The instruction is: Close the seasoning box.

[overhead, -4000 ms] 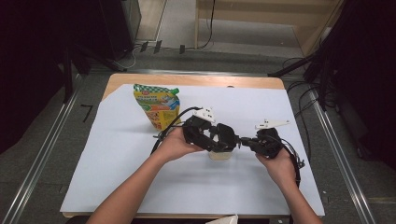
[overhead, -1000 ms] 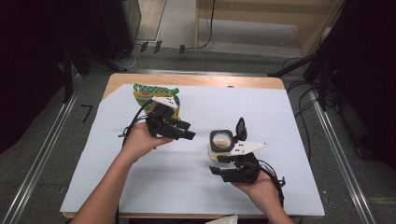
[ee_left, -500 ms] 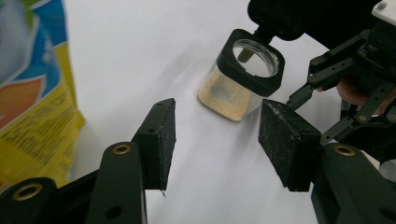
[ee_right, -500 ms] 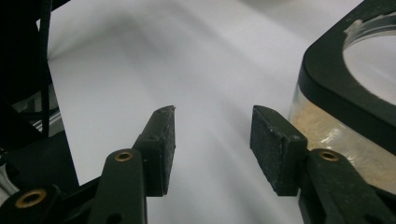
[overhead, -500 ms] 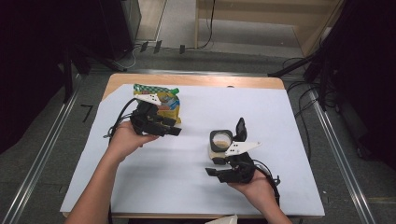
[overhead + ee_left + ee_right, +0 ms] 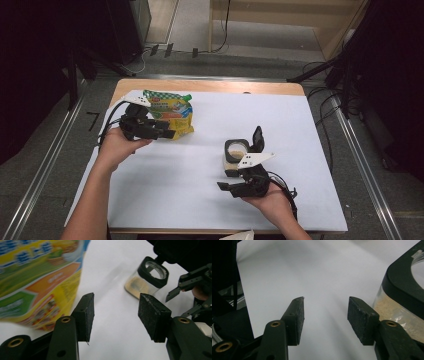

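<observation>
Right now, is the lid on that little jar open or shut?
Open. The jar's black hinged lid stands flipped up behind its mouth, and pale powder shows inside.

Both grippers, left [image 6: 167, 133] and right [image 6: 227, 187], are black with brass-coloured rivets, grey three-cornered plates (pale) and trailing black cables.

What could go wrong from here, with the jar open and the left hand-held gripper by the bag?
1. The left hand-held gripper sits beside the upright bag, jaws open; a nudge could topple it.
2. The jar stands with its lid flipped open, next to the open right hand-held gripper; a bump could spill its contents onto the white sheet.
</observation>
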